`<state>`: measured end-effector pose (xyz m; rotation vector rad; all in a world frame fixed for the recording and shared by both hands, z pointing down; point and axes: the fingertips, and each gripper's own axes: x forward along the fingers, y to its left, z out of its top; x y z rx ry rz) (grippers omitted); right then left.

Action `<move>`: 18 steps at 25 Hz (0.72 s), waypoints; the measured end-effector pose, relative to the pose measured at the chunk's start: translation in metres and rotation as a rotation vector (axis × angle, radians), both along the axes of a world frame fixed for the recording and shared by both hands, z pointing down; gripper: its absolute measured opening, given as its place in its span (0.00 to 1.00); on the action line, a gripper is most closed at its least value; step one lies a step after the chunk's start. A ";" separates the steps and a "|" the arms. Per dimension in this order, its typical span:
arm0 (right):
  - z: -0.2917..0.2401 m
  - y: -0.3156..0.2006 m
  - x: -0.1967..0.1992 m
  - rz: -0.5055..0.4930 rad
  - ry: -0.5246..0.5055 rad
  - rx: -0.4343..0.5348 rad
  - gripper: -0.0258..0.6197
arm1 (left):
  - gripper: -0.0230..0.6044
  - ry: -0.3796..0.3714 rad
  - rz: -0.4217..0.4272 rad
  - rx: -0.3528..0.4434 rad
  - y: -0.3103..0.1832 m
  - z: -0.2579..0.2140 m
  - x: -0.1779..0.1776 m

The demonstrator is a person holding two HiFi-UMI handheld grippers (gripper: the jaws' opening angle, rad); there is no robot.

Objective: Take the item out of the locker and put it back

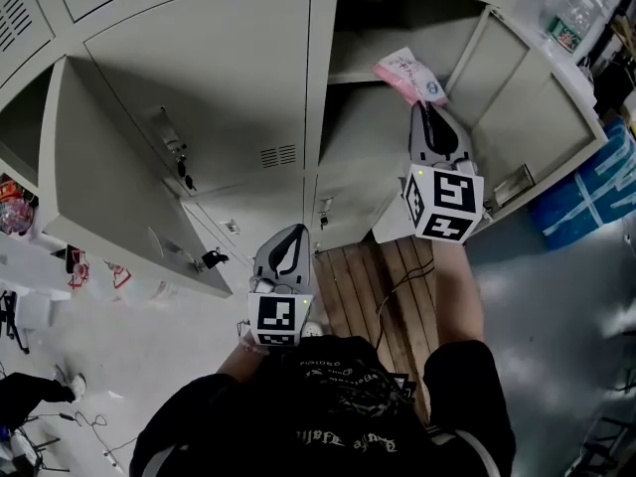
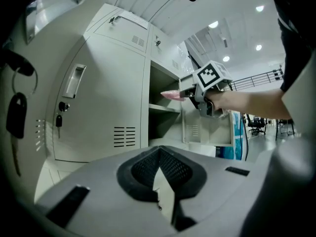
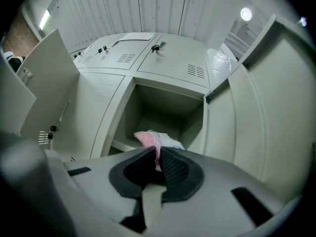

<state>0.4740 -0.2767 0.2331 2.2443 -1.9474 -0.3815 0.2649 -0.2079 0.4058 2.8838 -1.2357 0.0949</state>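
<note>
A pink and white packet [image 1: 409, 76] hangs at the mouth of the open locker compartment [image 1: 397, 23], just above its shelf [image 1: 348, 76]. My right gripper [image 1: 425, 109] is shut on the packet's near edge. In the right gripper view the packet [image 3: 156, 139] sticks out from between the pads [image 3: 174, 165] toward the compartment [image 3: 163, 107]. My left gripper [image 1: 294, 231] hangs lower, in front of the closed lockers, shut with nothing in it. The left gripper view shows its jaws [image 2: 159, 154] pressed together, with the packet [image 2: 170, 96] and the right gripper [image 2: 186, 97] beyond.
The compartment's door [image 1: 522, 117] stands open on the right. Another locker door [image 1: 109, 187] stands open on the left, and keys [image 1: 181, 162] hang from a closed door. A wooden pallet [image 1: 383, 276] with a cable lies below. Blue material [image 1: 596, 187] lies at right.
</note>
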 end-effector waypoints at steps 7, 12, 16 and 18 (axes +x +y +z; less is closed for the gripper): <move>0.037 0.033 -0.018 0.000 -0.036 -0.017 0.08 | 0.05 0.011 -0.015 0.006 0.006 -0.002 -0.004; 0.065 0.050 -0.028 0.001 -0.062 -0.045 0.08 | 0.05 0.015 -0.029 0.022 0.010 0.000 -0.007; 0.085 0.062 -0.040 -0.007 -0.074 -0.067 0.08 | 0.05 0.012 -0.044 0.011 0.015 0.003 -0.011; 0.093 0.068 -0.045 -0.010 -0.077 -0.073 0.08 | 0.05 0.013 -0.051 0.007 0.017 0.006 -0.012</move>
